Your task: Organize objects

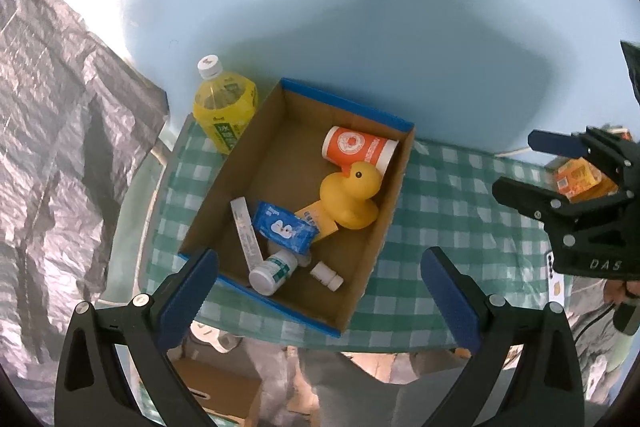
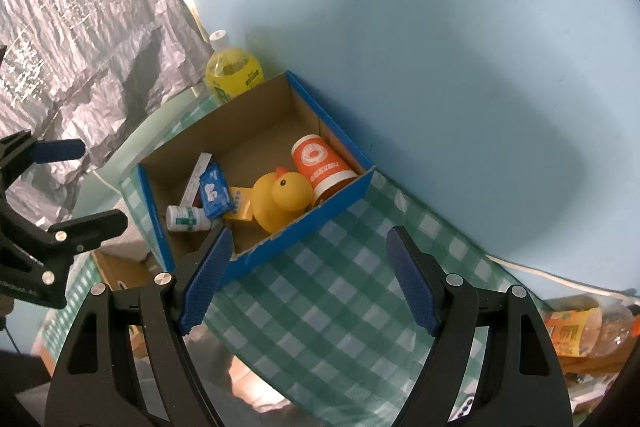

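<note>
1. The left gripper (image 1: 320, 303) fills the bottom of the left wrist view, its blue-padded jaws spread wide with nothing between them but the near edge of the box.
2. The right gripper (image 2: 308, 279) sits at the bottom of the right wrist view, likewise wide apart and empty; it also shows at the right edge of the left view, jaws parted.
3. A cardboard box (image 1: 362, 277) with blue outer walls lies at the centre of the left view on a green-and-white checked cloth (image 1: 448, 211), close against a pale blue wall (image 1: 360, 7).
4. Inside, toward the box's right side, a yellow rubber duck (image 1: 350, 193) stands upright, touching an orange-and-white cup (image 1: 358, 149) that lies on its side behind it.
5. Left of the duck a blue tissue pack (image 1: 284, 227) rests over a yellow carton (image 1: 320, 221), with a long white tube box (image 1: 246, 227) just beside it.
6. Nearer the bottom of the box lie a white bottle with a green label (image 1: 274, 269) and a small white vial (image 1: 328, 275), both on their sides.
7. A yellow drink bottle (image 1: 224, 99) with a white cap stands outside the box, at its upper left corner.
8. At the lower right of the right view an orange drink bottle (image 2: 580, 327) lies on its side, well apart from the box.
9. Crinkled silver sheeting (image 1: 60, 147) covers the left of both views.
</note>
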Demonstrator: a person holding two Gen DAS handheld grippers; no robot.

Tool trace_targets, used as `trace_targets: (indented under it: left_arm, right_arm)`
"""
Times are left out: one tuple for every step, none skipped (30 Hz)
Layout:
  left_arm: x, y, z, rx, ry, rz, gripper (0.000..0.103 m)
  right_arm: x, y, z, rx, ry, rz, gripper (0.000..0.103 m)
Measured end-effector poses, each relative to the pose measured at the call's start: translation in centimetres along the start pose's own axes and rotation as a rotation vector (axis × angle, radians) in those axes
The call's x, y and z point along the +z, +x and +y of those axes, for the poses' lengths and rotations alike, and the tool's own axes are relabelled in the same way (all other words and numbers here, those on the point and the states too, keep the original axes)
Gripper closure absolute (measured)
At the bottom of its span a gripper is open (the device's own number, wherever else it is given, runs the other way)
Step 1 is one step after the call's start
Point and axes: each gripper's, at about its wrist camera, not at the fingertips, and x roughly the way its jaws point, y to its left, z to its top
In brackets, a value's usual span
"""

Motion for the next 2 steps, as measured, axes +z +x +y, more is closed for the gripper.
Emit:
trace_targets:
  left_arm:
    - [0.0, 0.06, -0.03, -0.003, 0.003, 0.001, 0.001]
    - [-0.01, 0.12, -0.07, -0.01, 0.007, 0.006, 0.001]
  right_arm:
    - [0.0, 0.01, -0.01, 0.0, 0.0, 0.0, 0.024]
    - [-0.01, 0.02, 0.01, -0.001, -0.001, 0.002, 0.024]
